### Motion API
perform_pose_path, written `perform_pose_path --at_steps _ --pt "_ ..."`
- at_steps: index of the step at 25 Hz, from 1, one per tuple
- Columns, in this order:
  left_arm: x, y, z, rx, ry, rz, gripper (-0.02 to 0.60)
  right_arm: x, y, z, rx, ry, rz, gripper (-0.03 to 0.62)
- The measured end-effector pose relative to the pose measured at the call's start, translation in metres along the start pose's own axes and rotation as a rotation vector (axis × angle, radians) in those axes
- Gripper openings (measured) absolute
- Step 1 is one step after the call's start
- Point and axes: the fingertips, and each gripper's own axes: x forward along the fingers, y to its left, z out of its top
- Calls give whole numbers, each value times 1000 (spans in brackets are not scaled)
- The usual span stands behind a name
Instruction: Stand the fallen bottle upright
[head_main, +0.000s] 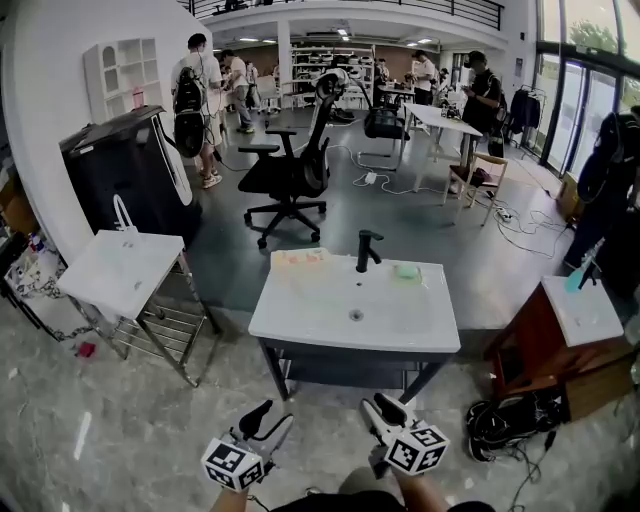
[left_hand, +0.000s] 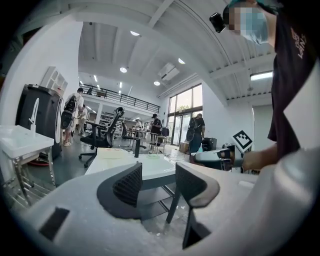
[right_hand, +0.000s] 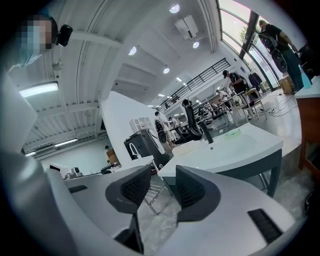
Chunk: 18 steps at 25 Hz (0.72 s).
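No fallen bottle can be made out in any view. A white washbasin (head_main: 300, 318) with a black tap (head_main: 367, 250) stands ahead of me on a dark frame. A green object (head_main: 407, 271) and a pale yellow cloth (head_main: 300, 258) lie along its back edge. My left gripper (head_main: 268, 420) and right gripper (head_main: 378, 412) hover side by side over the floor, short of the basin's front edge. The left gripper (left_hand: 159, 182) is open with nothing between its pads. The right gripper (right_hand: 162, 187) is also open and empty.
A second white basin (head_main: 120, 270) on a metal rack stands at the left, and a third (head_main: 585, 312) on a wooden stand at the right. Cables and a dark bundle (head_main: 505, 420) lie on the floor at right. An office chair (head_main: 290, 175) and several people are beyond.
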Motion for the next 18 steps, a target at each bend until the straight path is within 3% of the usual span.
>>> perform_pose_path --at_steps 9,18 --pt "33 30 -13 -41 14 1 204 42 -23 1 2 33 -4 140" --pt "109 84 21 -18 -1 78 205 126 -74 53 -15 52 59 140"
